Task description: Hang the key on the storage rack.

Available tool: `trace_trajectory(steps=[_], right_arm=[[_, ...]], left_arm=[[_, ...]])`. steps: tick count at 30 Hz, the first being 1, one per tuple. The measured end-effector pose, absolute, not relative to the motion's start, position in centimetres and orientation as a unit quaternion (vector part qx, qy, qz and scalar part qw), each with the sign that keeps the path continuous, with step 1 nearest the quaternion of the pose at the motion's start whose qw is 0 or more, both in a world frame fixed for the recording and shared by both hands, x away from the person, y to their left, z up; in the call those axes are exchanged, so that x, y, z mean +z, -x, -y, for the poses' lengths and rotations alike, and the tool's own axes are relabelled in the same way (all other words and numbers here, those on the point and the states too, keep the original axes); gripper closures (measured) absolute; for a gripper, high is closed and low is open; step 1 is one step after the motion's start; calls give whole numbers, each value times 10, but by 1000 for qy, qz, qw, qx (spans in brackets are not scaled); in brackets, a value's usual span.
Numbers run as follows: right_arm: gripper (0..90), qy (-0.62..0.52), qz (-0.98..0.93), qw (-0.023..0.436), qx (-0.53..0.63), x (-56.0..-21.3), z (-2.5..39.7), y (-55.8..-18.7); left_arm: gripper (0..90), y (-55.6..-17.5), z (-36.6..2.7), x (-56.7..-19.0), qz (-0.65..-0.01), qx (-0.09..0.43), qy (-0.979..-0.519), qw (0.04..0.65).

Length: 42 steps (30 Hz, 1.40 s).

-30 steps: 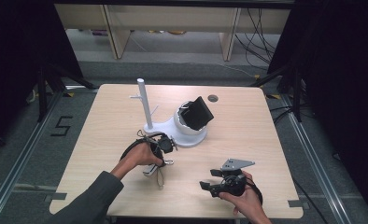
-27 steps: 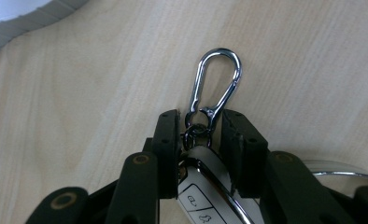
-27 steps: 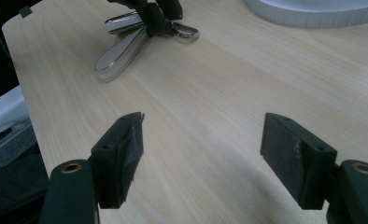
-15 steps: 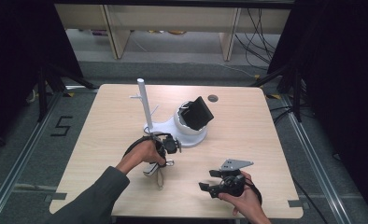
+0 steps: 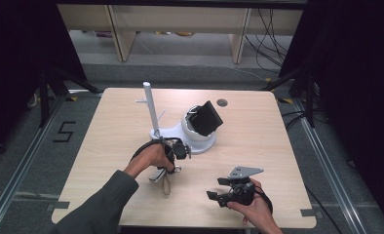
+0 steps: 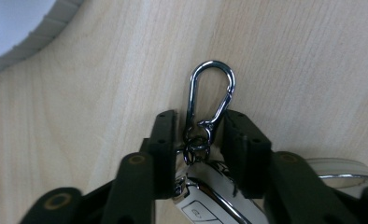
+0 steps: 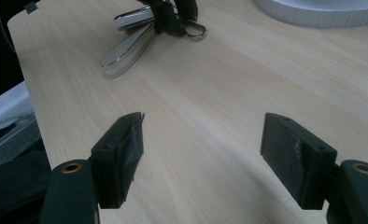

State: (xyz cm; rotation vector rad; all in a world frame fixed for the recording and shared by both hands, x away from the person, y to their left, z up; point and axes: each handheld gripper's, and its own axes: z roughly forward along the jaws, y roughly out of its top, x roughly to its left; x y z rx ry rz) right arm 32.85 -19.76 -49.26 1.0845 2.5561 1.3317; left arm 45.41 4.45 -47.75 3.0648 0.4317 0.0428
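Your left gripper (image 5: 173, 155) has moved toward the white stand (image 5: 190, 136) over the last second, and now sits just in front of its base. Its fingers (image 6: 161, 144) are closed around the small rings at the top of a key fob (image 6: 205, 200). A silver carabiner (image 6: 211, 95) sticks out past the fingertips and lies flat on the desk (image 5: 258, 146). The fob's strap (image 5: 166, 184) trails back from the stand toward you. This suggests the grab is made and the fob is ready to be lifted, probably toward the thin post (image 5: 150, 105) that rises from the stand's left end.

Your right gripper (image 5: 231, 191) has not moved. It rests in front of the stand and to the right, well apart from it, with its fingers (image 7: 119, 156) spread wide and nothing between them.

The stand's round cup (image 5: 187, 123) holds a black boxy object (image 5: 205, 118), tilted and sticking up above the rim. Nothing hangs on the post.
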Motion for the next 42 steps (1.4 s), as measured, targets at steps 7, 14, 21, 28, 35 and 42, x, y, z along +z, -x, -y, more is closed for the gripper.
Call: trace_trajectory(steps=[7, 14, 21, 28, 35, 42], right_arm=[[310, -351, -831, 32, 430, -493, 197, -328], [311, -356, -829, 29, 430, -493, 196, -327], [311, -352, -829, 24, 434, -493, 196, -328], [311, -354, -830, 26, 429, -493, 196, -328], [311, -352, -831, 29, 429, -493, 195, -329], [311, -356, -830, 31, 428, -494, 197, -330]], left_arm=[[742, -457, -49, -477, -169, -3, -986, 15], [747, -456, -49, -477, -166, 2, -986, 17], [749, -456, -53, -475, -168, 10, -986, 19], [750, -454, -68, -454, -185, 25, -982, 39], [750, -455, -90, -428, -199, 42, -978, 49], [750, -455, -115, -387, -225, 70, -971, 52]])
